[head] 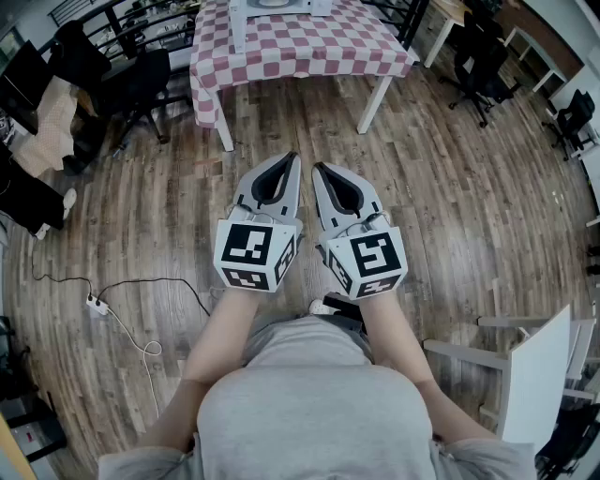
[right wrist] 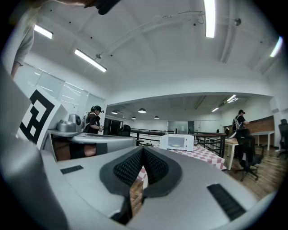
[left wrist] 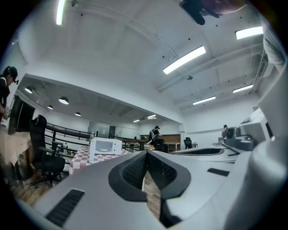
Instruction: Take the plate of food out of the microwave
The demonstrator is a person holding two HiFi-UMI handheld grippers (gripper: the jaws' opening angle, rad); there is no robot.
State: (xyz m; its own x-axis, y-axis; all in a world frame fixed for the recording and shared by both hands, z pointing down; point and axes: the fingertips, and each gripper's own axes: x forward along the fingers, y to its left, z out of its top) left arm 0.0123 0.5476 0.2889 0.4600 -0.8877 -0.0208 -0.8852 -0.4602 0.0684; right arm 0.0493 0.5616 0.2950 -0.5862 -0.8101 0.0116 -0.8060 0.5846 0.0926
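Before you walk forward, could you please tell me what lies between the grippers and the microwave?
In the head view, only wooden floor and the checked table's near half lie before the microwave.

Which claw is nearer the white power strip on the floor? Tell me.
Left. The left claw is held right of the power strip; the right claw is beside the left one, farther right.

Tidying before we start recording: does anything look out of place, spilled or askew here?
Nothing is spilled or damaged. The microwave stands upright on the checked table. The one untidy thing is a power strip lying on the wooden floor at the person's left, its white cable trailing loose, a possible trip hazard.
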